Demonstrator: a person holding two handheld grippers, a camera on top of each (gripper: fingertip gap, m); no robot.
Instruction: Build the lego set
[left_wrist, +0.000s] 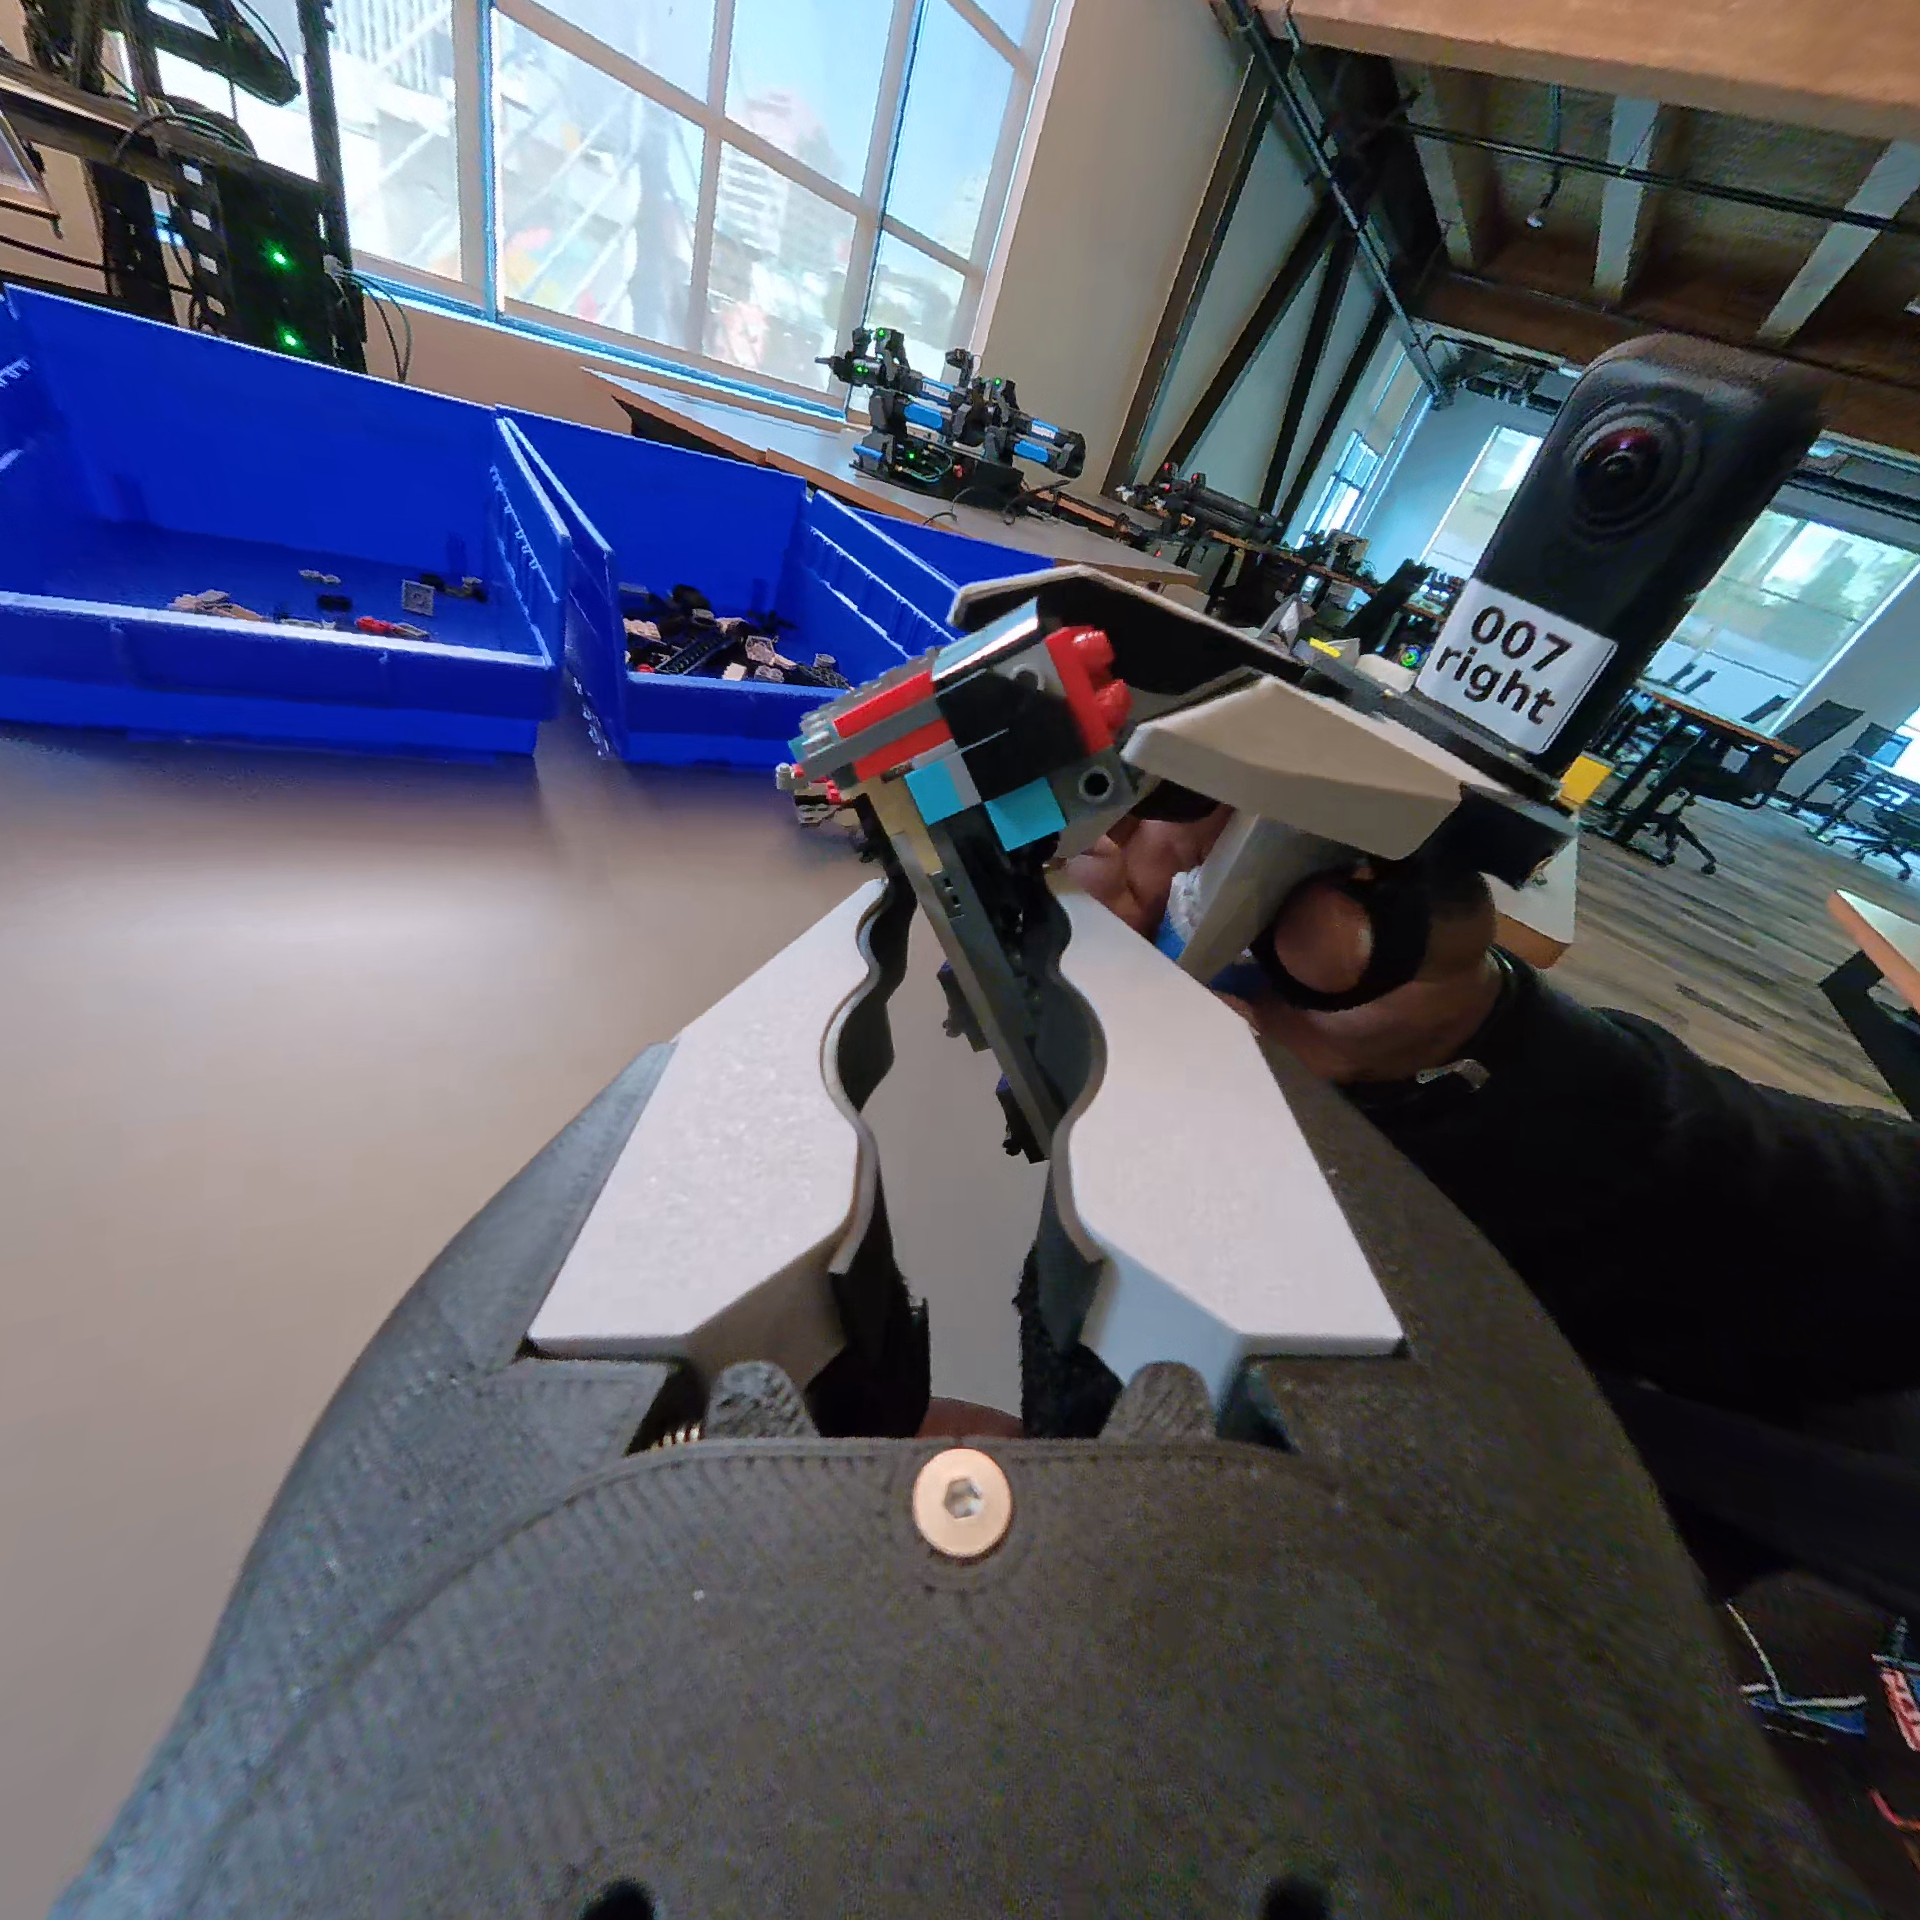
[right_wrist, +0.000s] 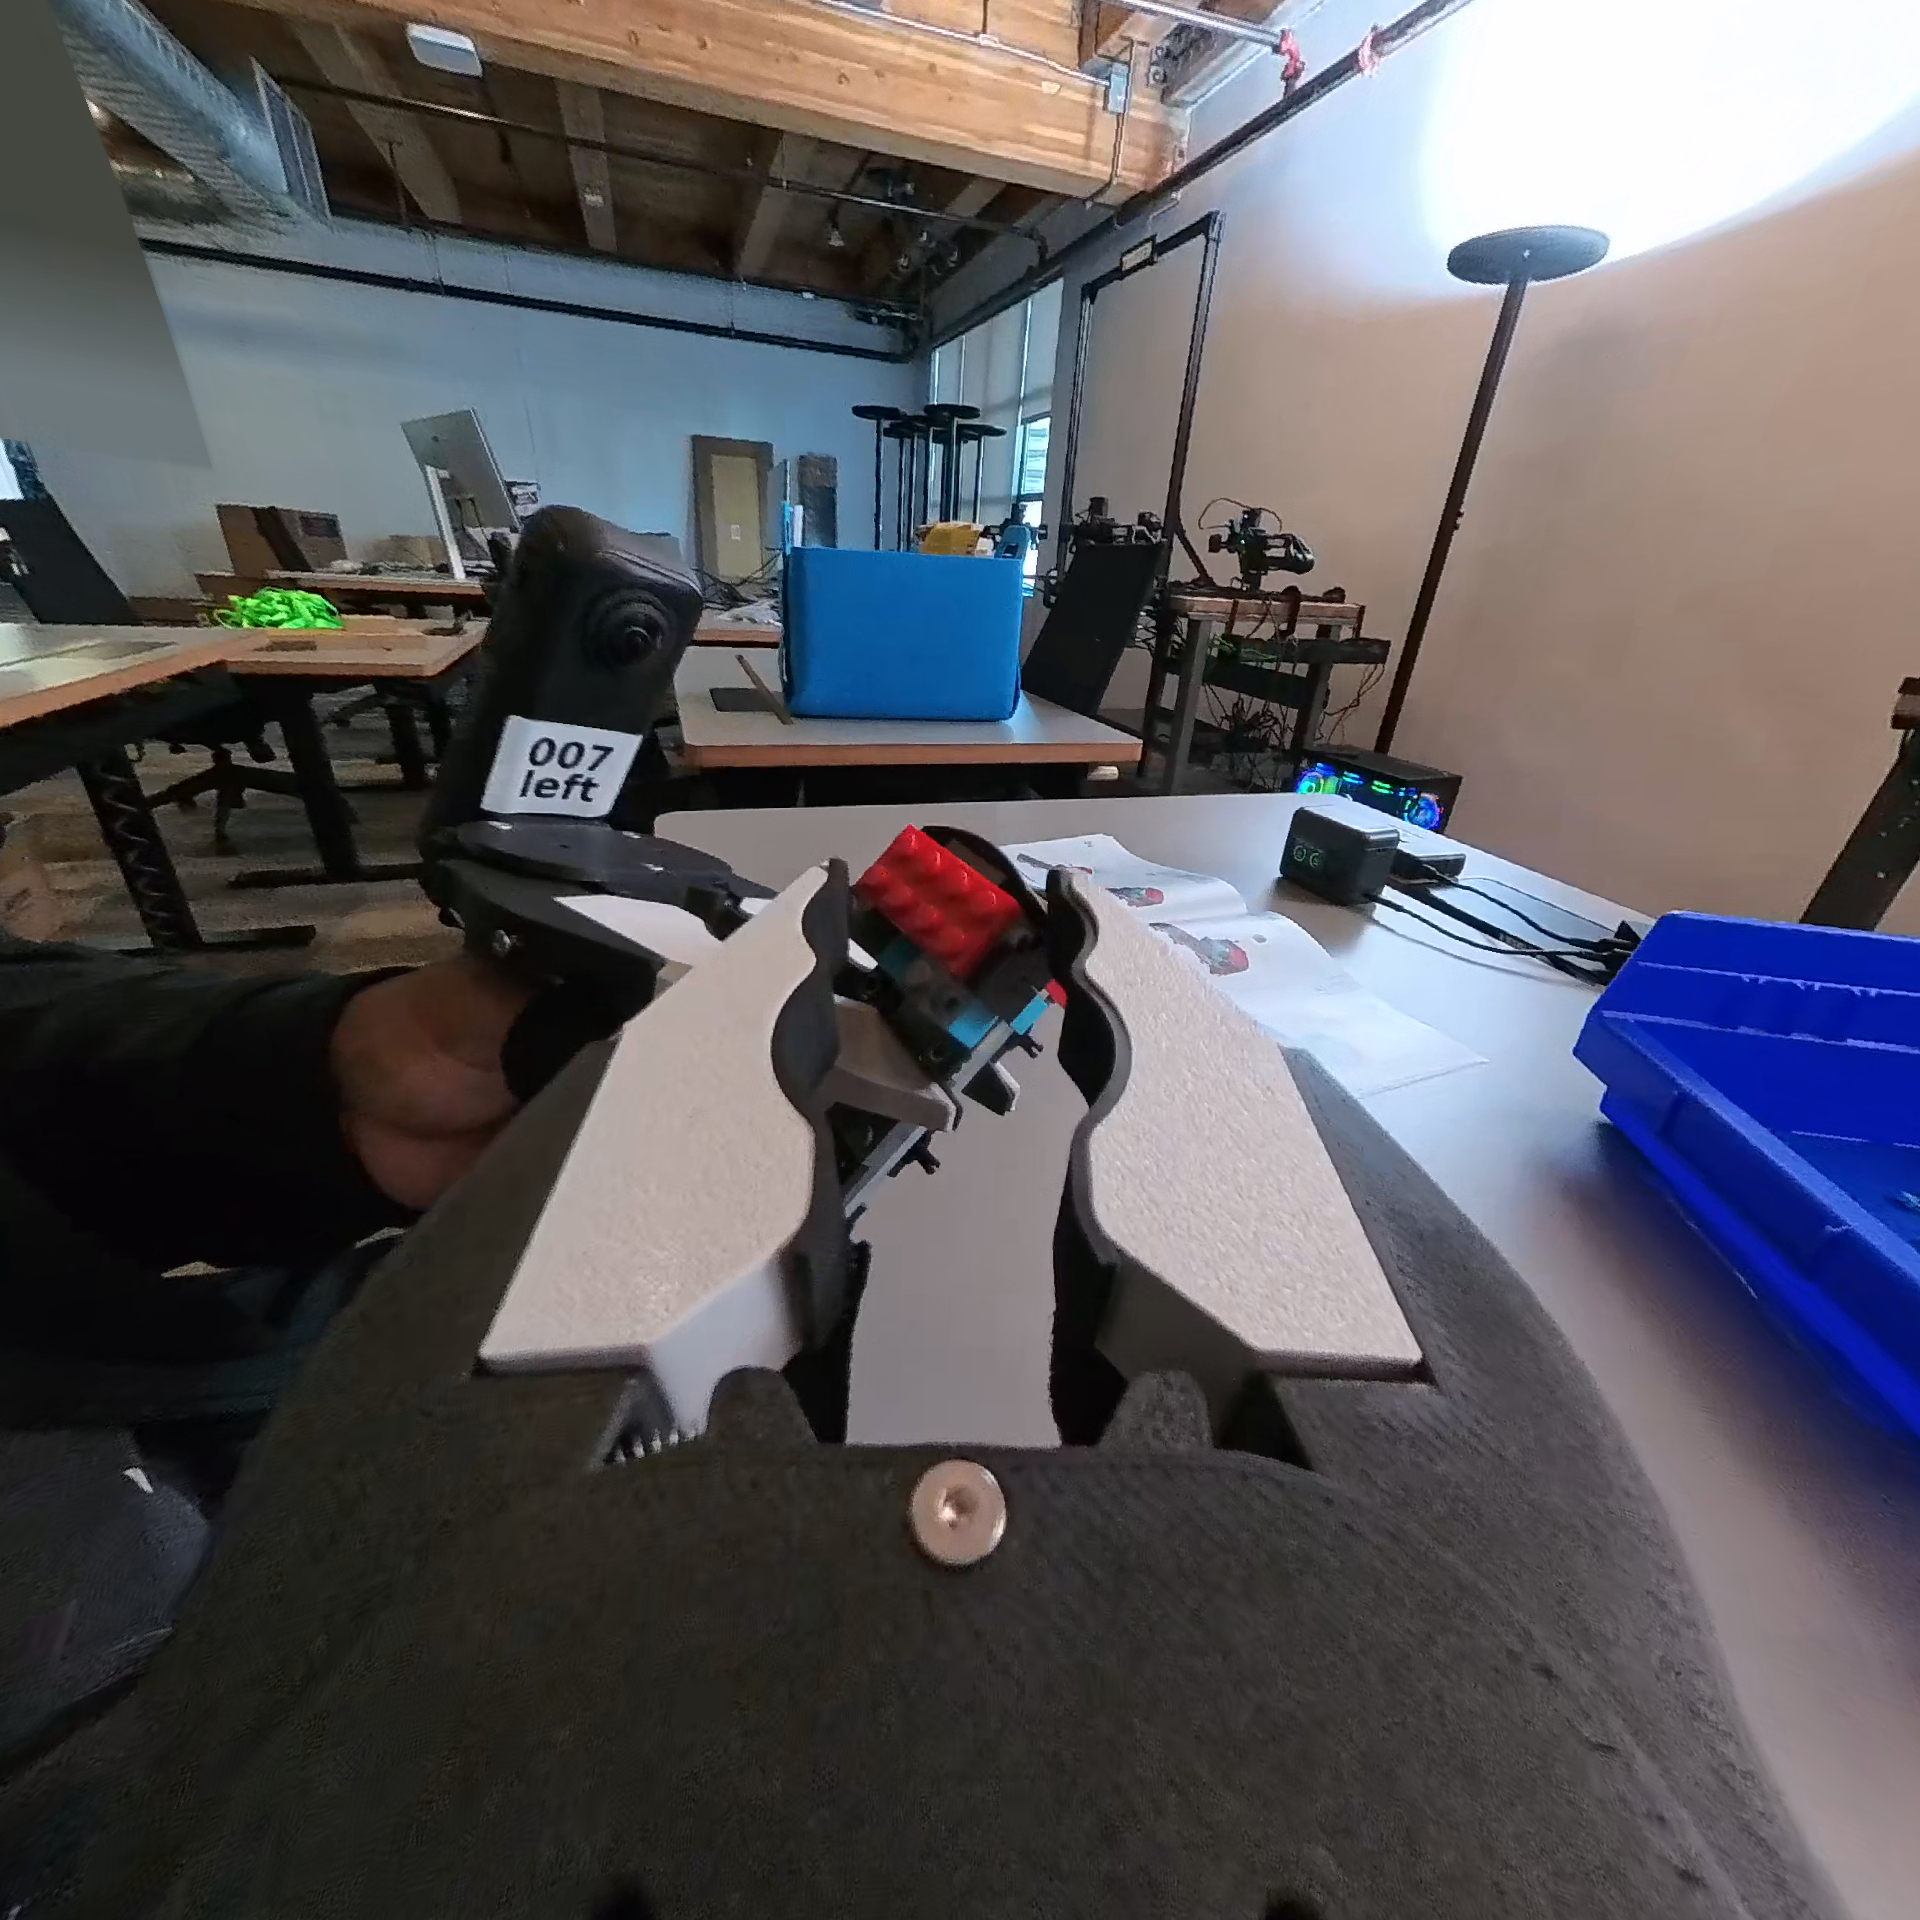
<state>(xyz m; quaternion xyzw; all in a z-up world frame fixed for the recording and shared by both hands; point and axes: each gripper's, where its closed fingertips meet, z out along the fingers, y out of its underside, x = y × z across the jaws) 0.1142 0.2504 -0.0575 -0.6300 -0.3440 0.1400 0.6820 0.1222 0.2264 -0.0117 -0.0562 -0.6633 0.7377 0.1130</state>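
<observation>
A part-built lego model (left_wrist: 977, 748) of red, black, grey and light-blue bricks is held in the air between both grippers. My left gripper (left_wrist: 977, 935) is shut on its long grey and black lower section. My right gripper (left_wrist: 1049, 675) comes in from the right and is closed on the model's upper block, with one finger above and one below. In the right wrist view, my right gripper (right_wrist: 940, 894) has its fingers on either side of the red studded top of the model (right_wrist: 935, 904). A grey finger (right_wrist: 883, 1086) of the left gripper shows below it.
Two blue bins (left_wrist: 312, 644) (left_wrist: 707, 686) with several loose lego pieces stand at the back of the grey table (left_wrist: 312, 1039). Another blue bin (right_wrist: 1766, 1060) is at the right. An open instruction booklet (right_wrist: 1299, 977) and a black box with cables (right_wrist: 1340, 852) lie beyond the model. The tips of one gripper are about 5 cm away from the tips of the other.
</observation>
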